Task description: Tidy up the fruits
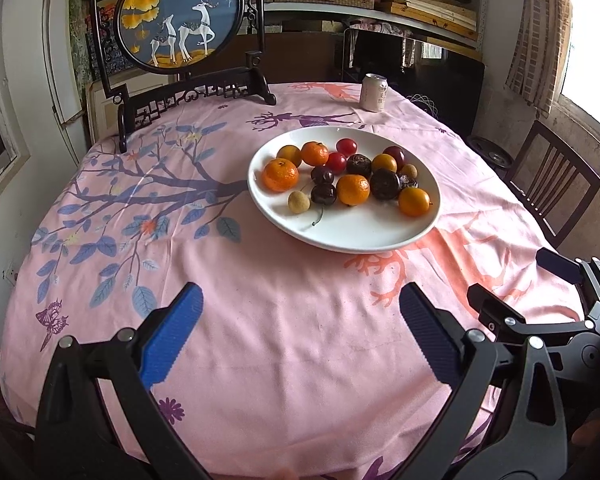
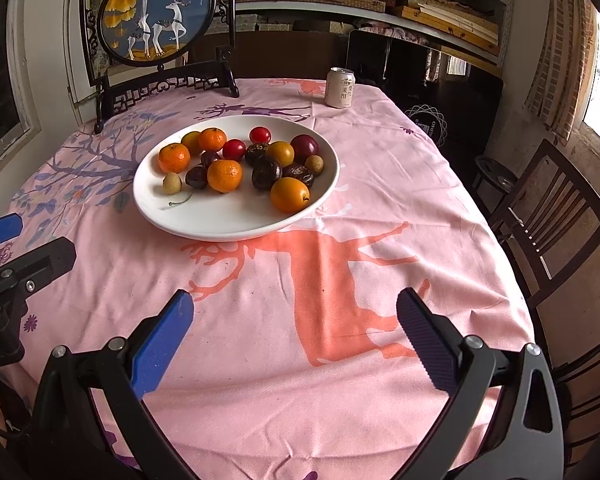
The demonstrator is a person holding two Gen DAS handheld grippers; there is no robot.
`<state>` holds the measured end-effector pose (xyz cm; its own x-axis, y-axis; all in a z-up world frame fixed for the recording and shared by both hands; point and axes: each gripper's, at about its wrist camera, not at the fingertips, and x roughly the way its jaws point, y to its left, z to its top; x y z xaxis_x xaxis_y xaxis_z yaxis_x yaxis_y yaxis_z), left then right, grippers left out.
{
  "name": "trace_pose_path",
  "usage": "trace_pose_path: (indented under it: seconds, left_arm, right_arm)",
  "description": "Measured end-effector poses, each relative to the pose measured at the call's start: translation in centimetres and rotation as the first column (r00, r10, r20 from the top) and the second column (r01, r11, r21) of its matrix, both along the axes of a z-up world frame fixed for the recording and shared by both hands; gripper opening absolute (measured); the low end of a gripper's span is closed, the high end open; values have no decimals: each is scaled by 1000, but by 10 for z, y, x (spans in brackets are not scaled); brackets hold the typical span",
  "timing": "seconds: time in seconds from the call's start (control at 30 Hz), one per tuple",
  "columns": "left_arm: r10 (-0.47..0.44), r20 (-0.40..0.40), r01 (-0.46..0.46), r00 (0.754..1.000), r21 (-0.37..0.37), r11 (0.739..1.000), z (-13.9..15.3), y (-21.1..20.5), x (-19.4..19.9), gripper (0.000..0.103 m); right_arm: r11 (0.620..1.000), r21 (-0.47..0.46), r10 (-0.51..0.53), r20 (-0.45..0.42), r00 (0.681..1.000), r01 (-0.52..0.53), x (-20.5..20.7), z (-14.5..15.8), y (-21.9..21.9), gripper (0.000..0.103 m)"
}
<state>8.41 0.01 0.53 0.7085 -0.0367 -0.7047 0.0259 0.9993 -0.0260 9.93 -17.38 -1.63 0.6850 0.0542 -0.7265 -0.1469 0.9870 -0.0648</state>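
Note:
A white plate [image 1: 340, 236] sits past the middle of the table and holds several mixed fruits: mandarins [image 1: 281, 176], yellow-orange plums, red cherry tomatoes [image 1: 346, 146], dark cherries [image 1: 323, 194], dark wrinkled passion fruits [image 1: 385, 184] and small tan longans [image 1: 299, 202]. The plate also shows in the right wrist view [image 2: 220, 220], with a mandarin [image 2: 225, 176] near its middle. My left gripper [image 1: 300, 304] is open and empty over the near tablecloth. My right gripper [image 2: 294, 304] is open and empty, to the right of the left one, and shows in the left wrist view [image 1: 516, 276].
A pink printed tablecloth [image 1: 260, 340] covers the round table. A drink can [image 1: 374, 93] stands at the far edge. A framed round deer screen [image 1: 180, 12] stands at the far left. A wooden chair [image 2: 548, 216] is at the right. Shelves fill the back wall.

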Motion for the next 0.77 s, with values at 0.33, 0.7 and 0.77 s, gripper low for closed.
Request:
trace_pose_path:
  seconds: [0.33, 0.7, 0.77]
  left_arm:
    - [-4, -6, 4, 1000, -1, 1000, -1, -1, 1, 101]
    - [13, -31, -13, 999, -16, 1000, -5, 6, 7, 101]
    - [18, -35, -19, 999, -23, 1000, -6, 8, 7, 101]
  right_arm:
    - [1000, 2, 6, 2, 1000, -6, -2, 1, 3, 102]
    - [1000, 12, 5, -9, 1000, -5, -1, -1, 2, 102]
    - [1000, 14, 6, -10, 1000, -6, -1, -1, 2, 102]
